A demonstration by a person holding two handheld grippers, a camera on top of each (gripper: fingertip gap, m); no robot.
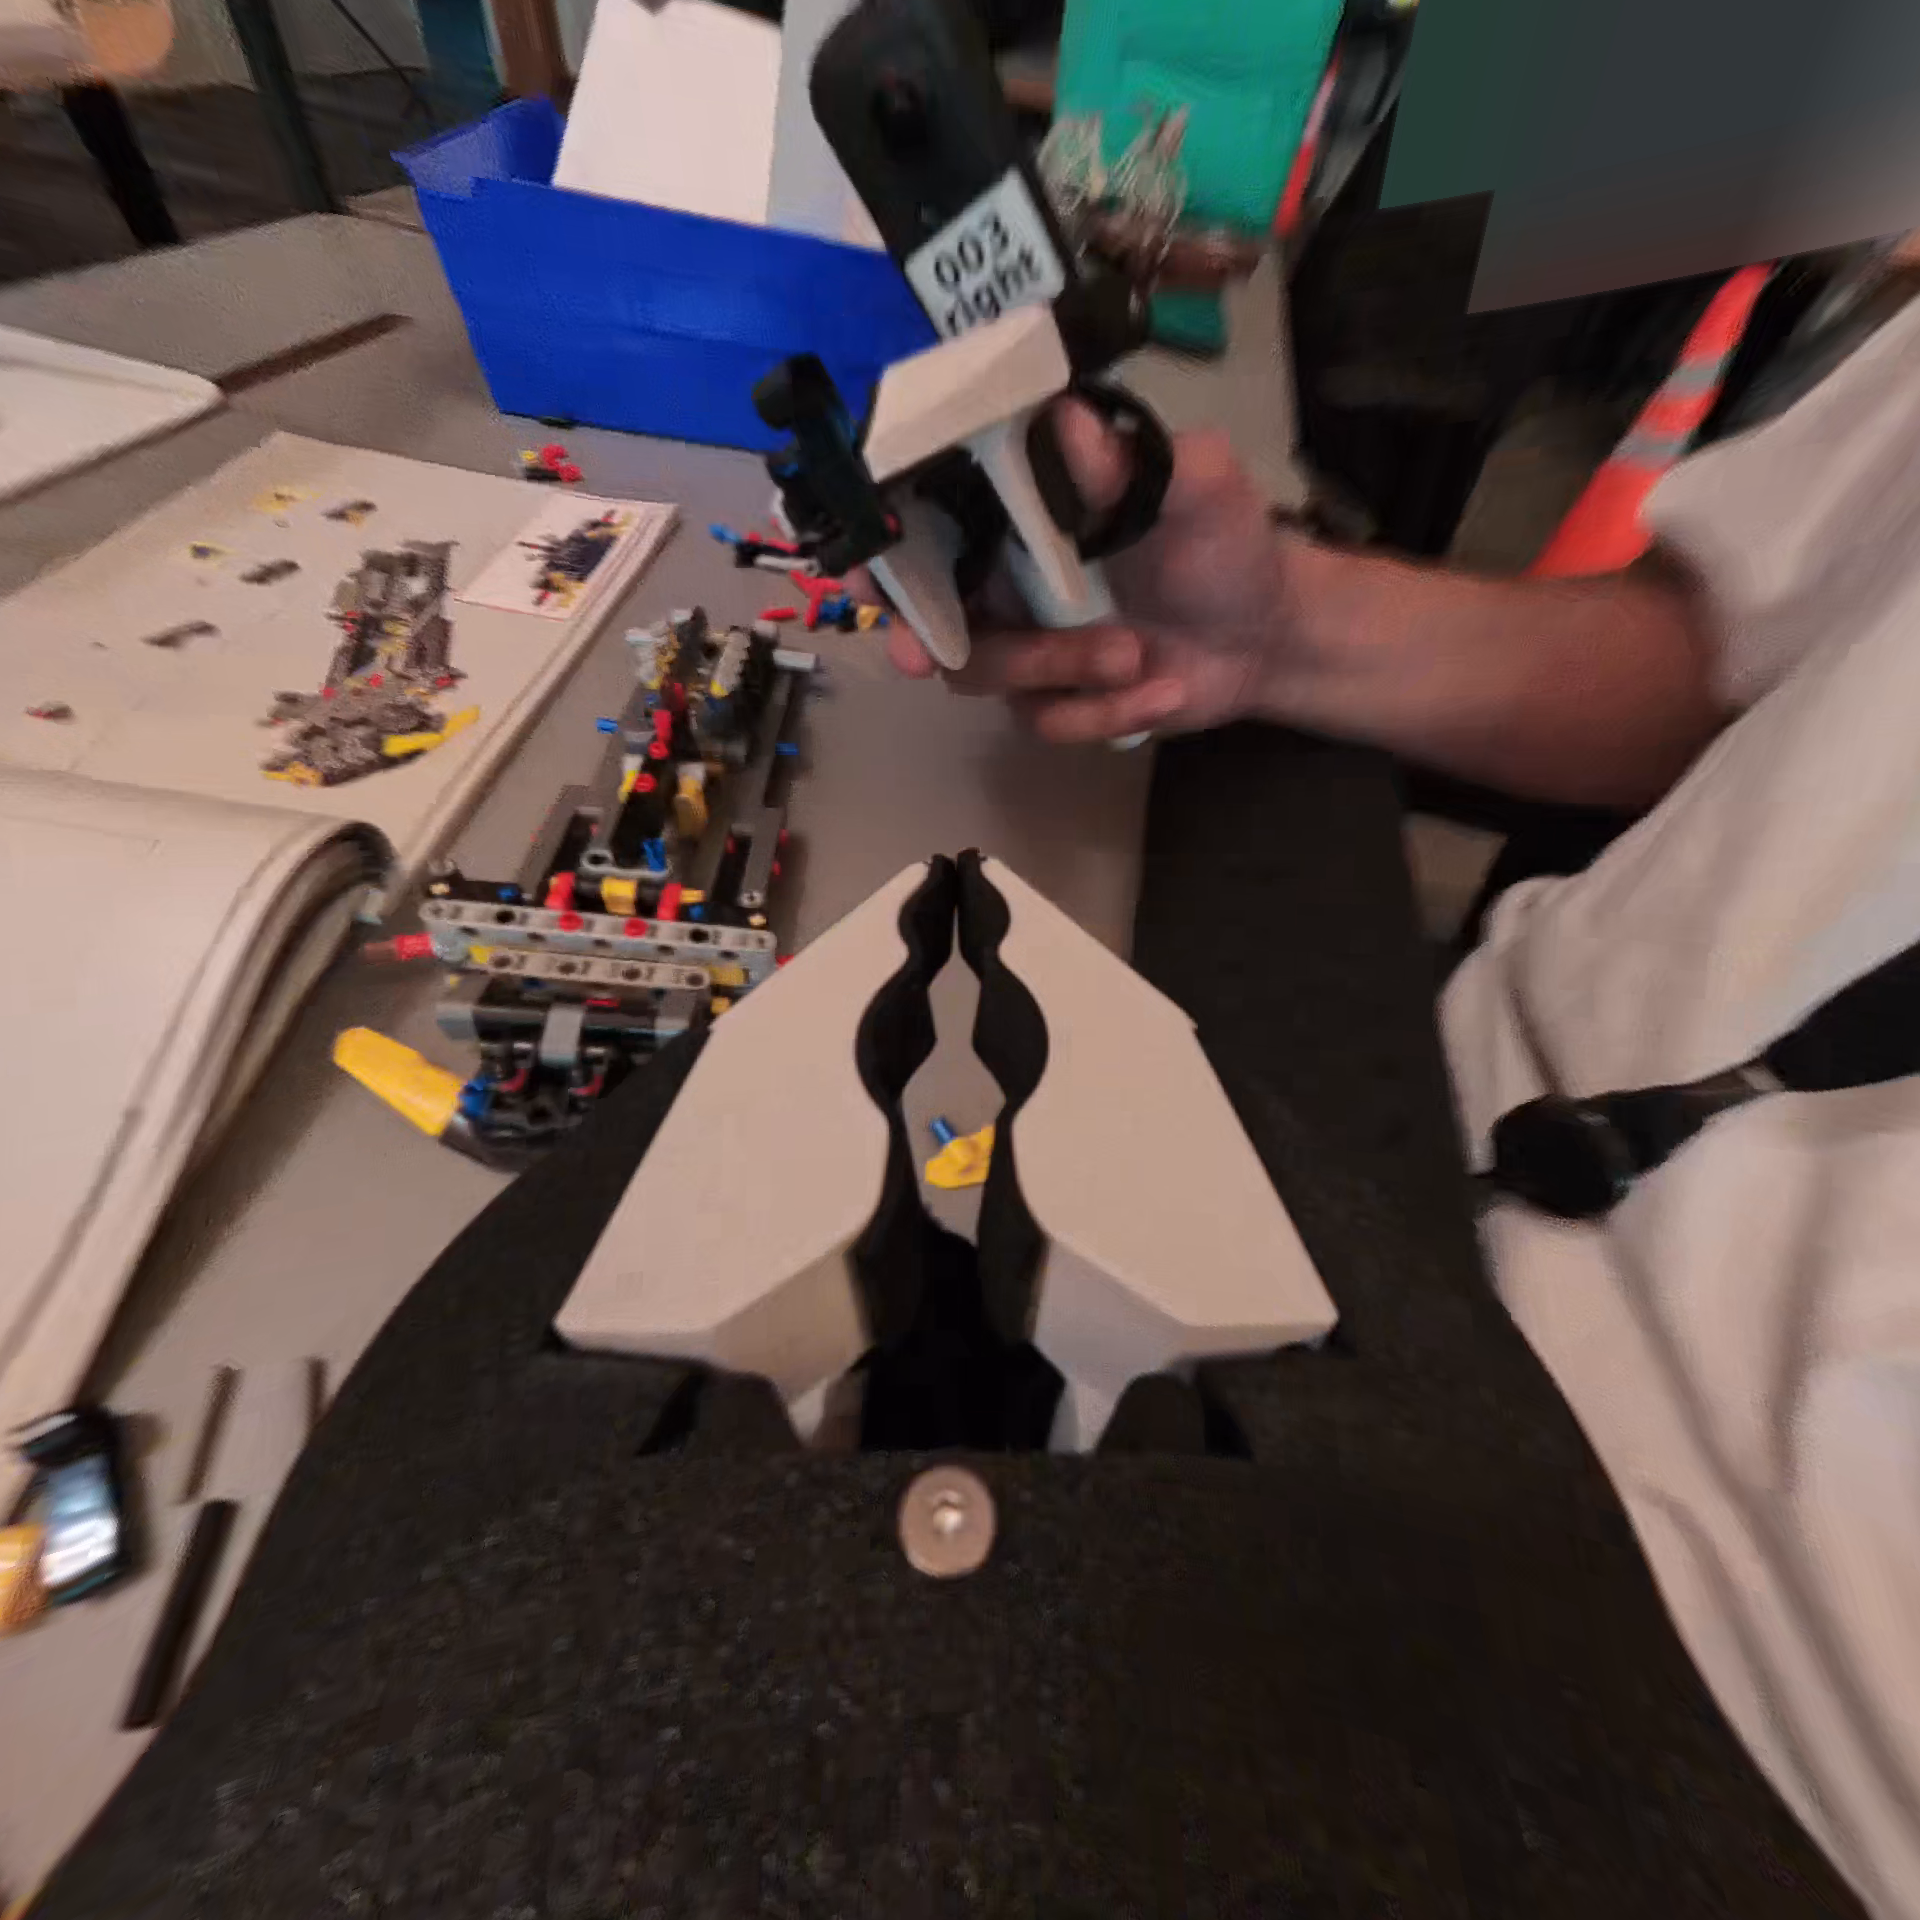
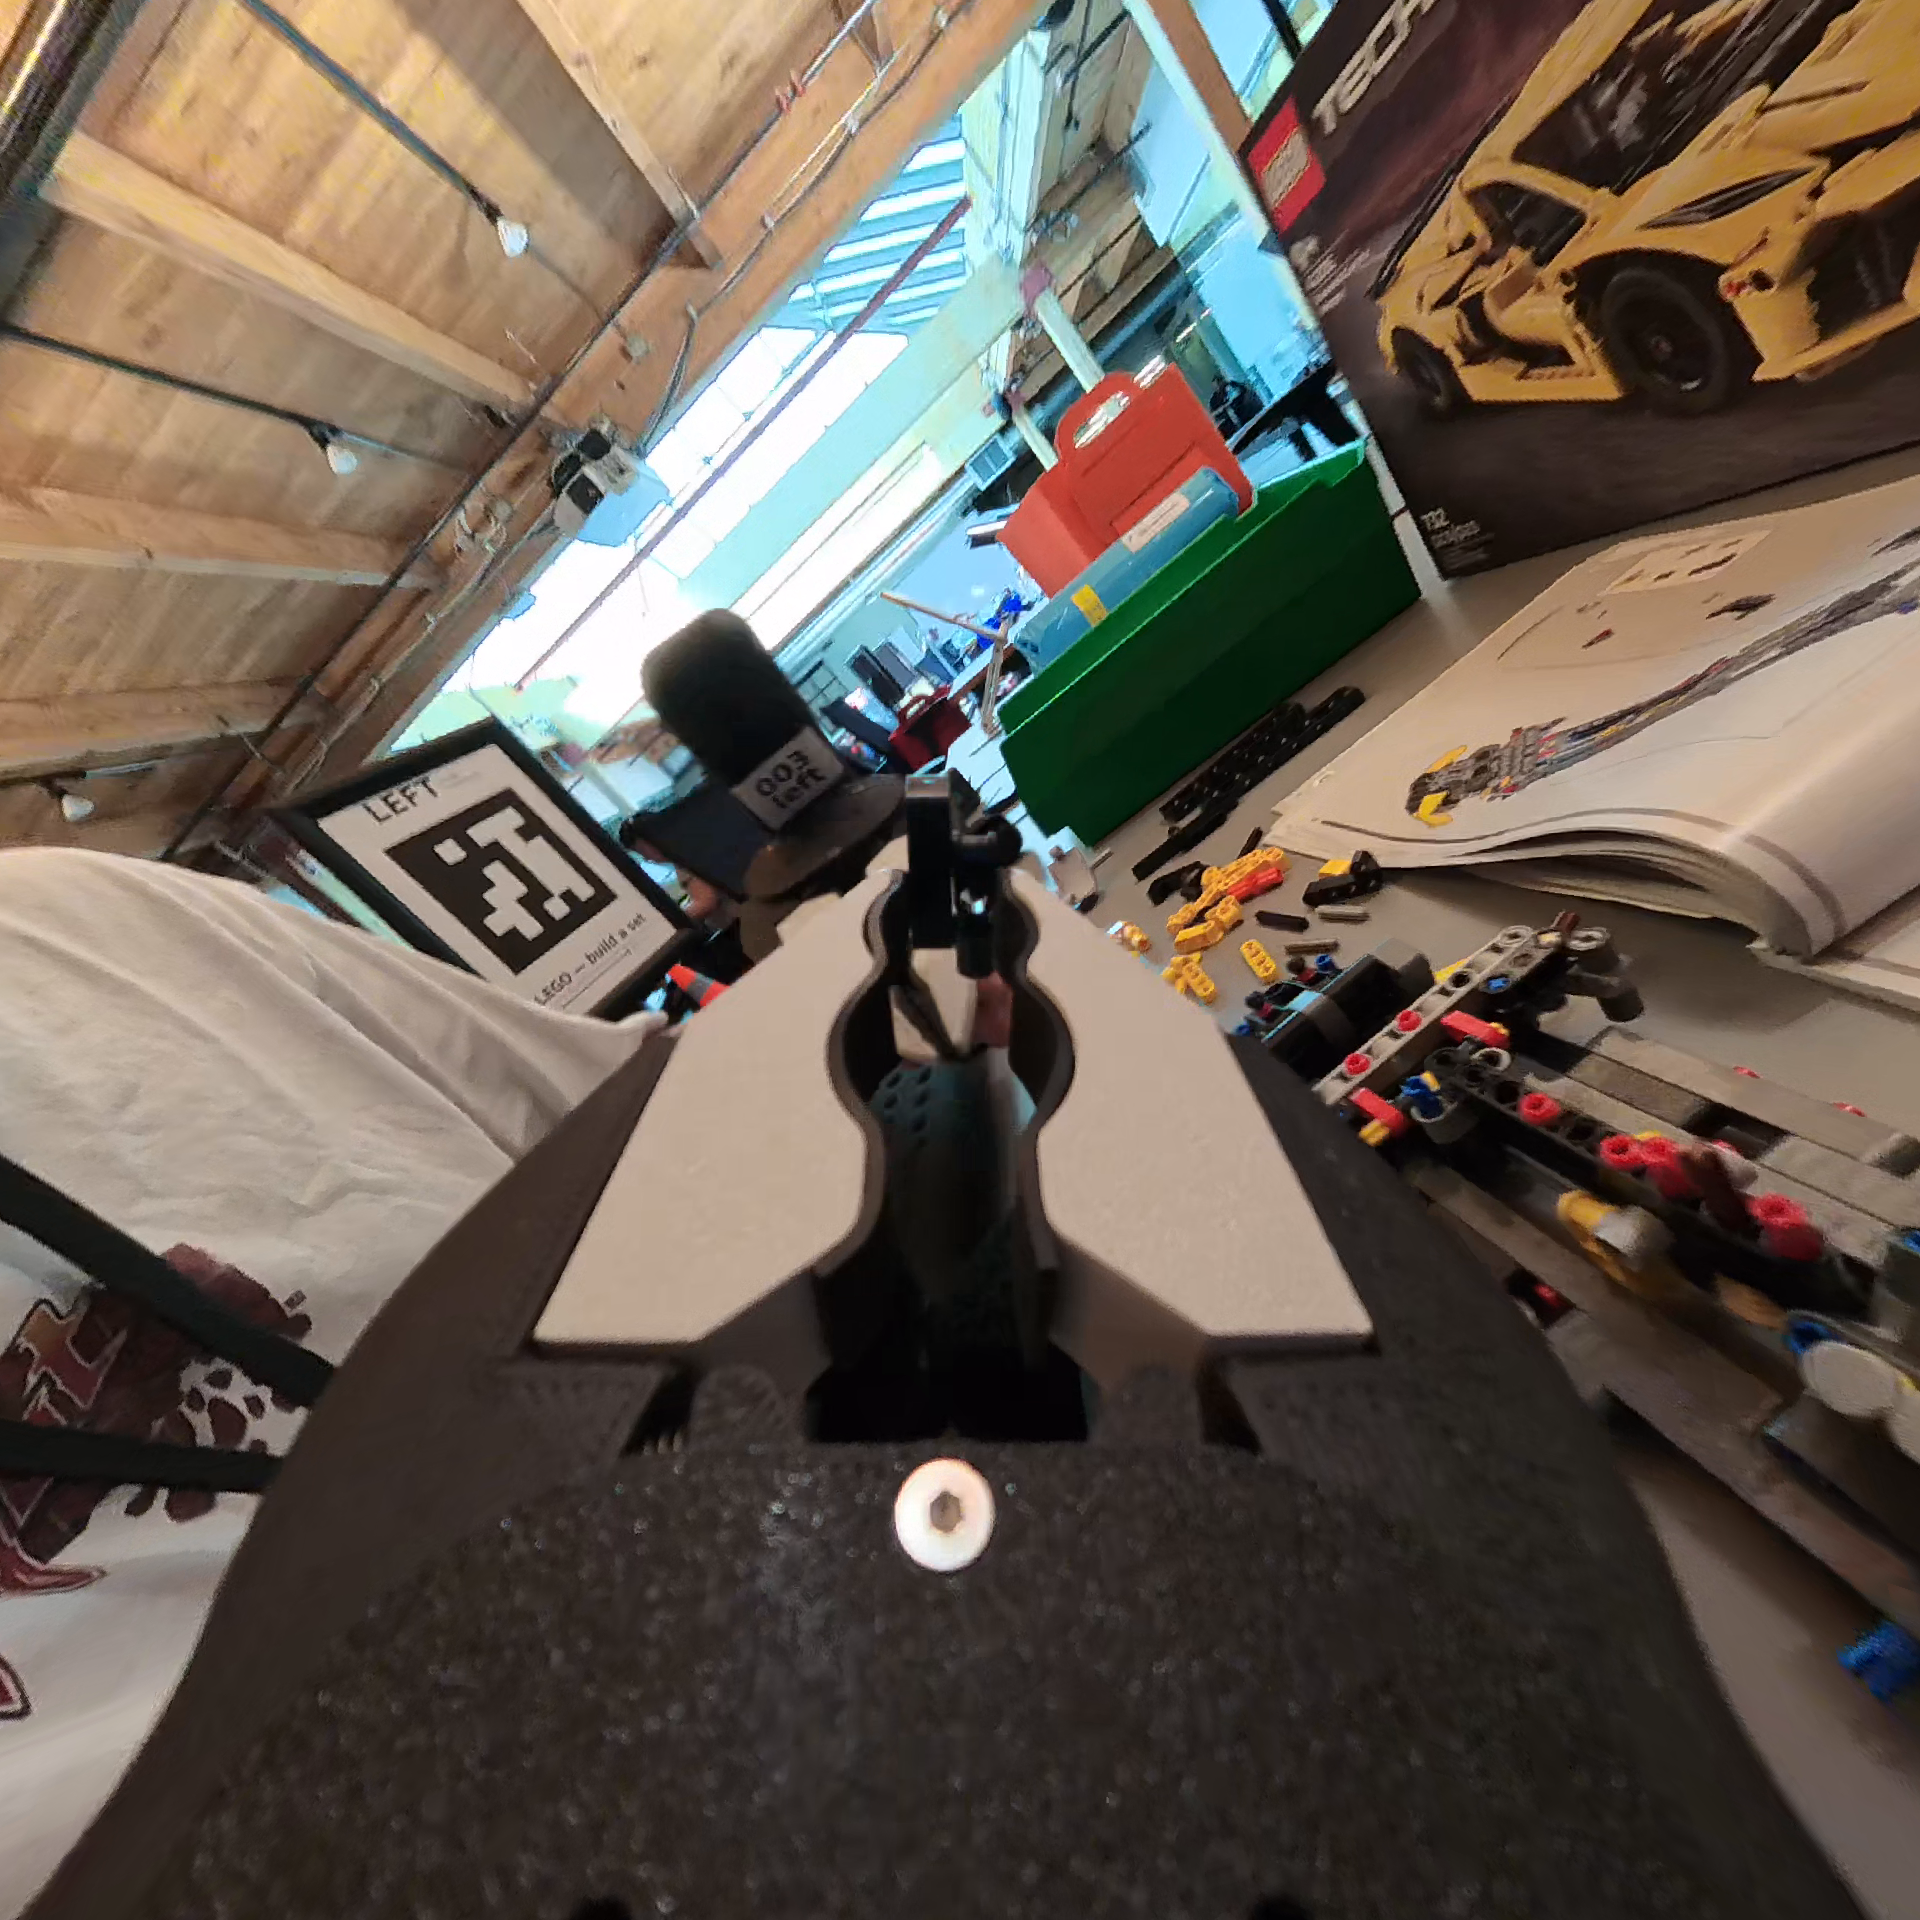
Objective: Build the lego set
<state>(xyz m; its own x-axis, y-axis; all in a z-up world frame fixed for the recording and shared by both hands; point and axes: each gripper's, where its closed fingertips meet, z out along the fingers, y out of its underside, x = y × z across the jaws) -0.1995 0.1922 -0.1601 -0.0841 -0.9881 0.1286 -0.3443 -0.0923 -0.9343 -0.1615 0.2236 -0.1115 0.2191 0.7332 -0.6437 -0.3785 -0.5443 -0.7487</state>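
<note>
The long partly built lego chassis [image 1: 644,862] lies on the grey table [image 1: 935,790], just left of my left gripper [image 1: 956,864]. The left gripper is shut: its black pads touch at the tips with nothing between them. A small yellow piece with a blue pin [image 1: 961,1153] lies on the table below its fingers. My right gripper [image 2: 948,894] is shut on a black lego piece with blue pins [image 2: 935,862] and holds it in the air. The left wrist view shows the right gripper [image 1: 873,499] and that piece [image 1: 821,468] above the table. The chassis [image 2: 1558,1122] lies to its right.
An open instruction book [image 1: 312,623] lies left of the chassis. A blue bin [image 1: 644,312] stands behind it. Loose pieces [image 2: 1226,914] lie scattered near a green box [image 2: 1216,644] and the set's carton [image 2: 1610,260]. A framed marker board [image 2: 499,862] stands at the left. My hands' fingertips stand some 7 cm from each other.
</note>
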